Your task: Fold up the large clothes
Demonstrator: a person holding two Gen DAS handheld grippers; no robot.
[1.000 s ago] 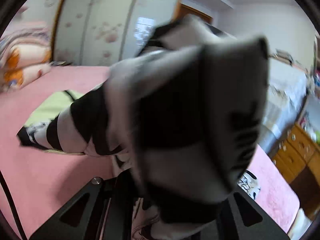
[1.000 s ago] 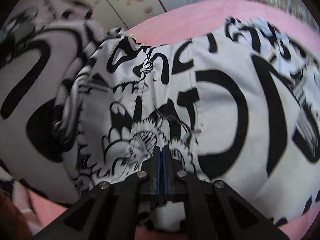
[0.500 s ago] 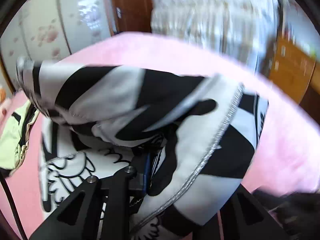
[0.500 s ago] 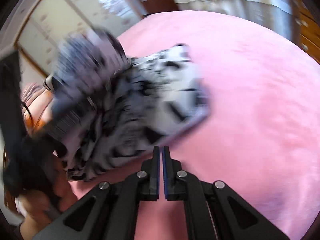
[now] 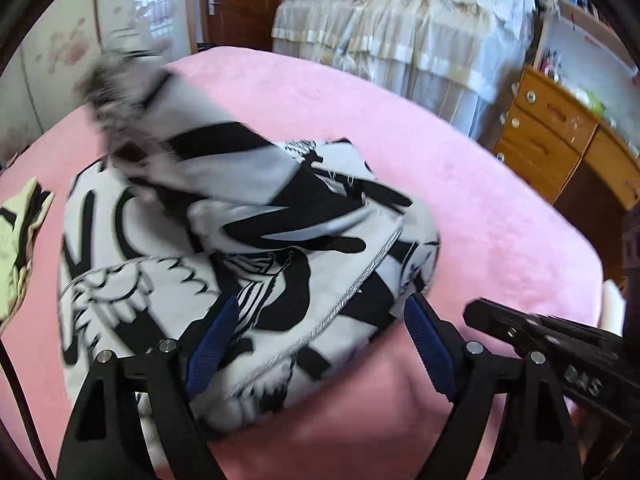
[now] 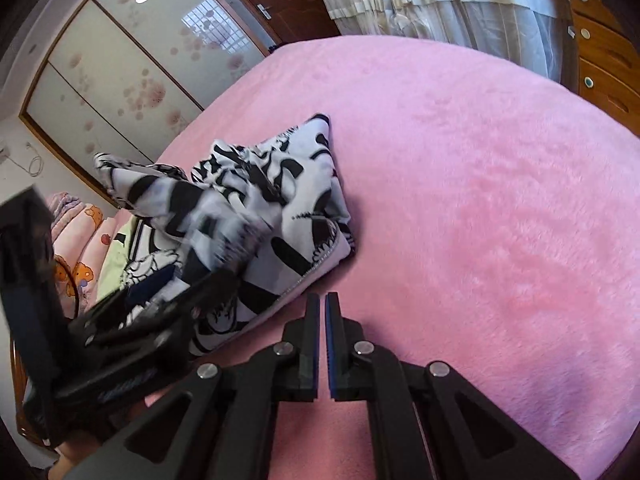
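A white garment with a bold black print (image 5: 248,240) lies bunched on the pink bed (image 5: 460,184); one loose end is blurred in the air above it. My left gripper (image 5: 320,320) is open, its blue-padded fingers astride the garment's near edge. It also shows at the left of the right wrist view (image 6: 160,304). In the right wrist view the garment (image 6: 288,208) lies left of centre. My right gripper (image 6: 322,312) is shut and empty, just off the garment's near corner, over bare bedcover.
A pale yellow-green garment (image 5: 20,240) lies at the bed's left. A wooden dresser (image 5: 560,140) and a cloth-covered piece of furniture (image 5: 400,28) stand beyond the bed's far edge. Sliding wardrobe doors (image 6: 120,64) and a stack of bedding (image 6: 72,232) are at left.
Both grippers let go of the garment, which dropped in a heap onto the bed. The left gripper opened and lowered; the right drew back, shut and empty.
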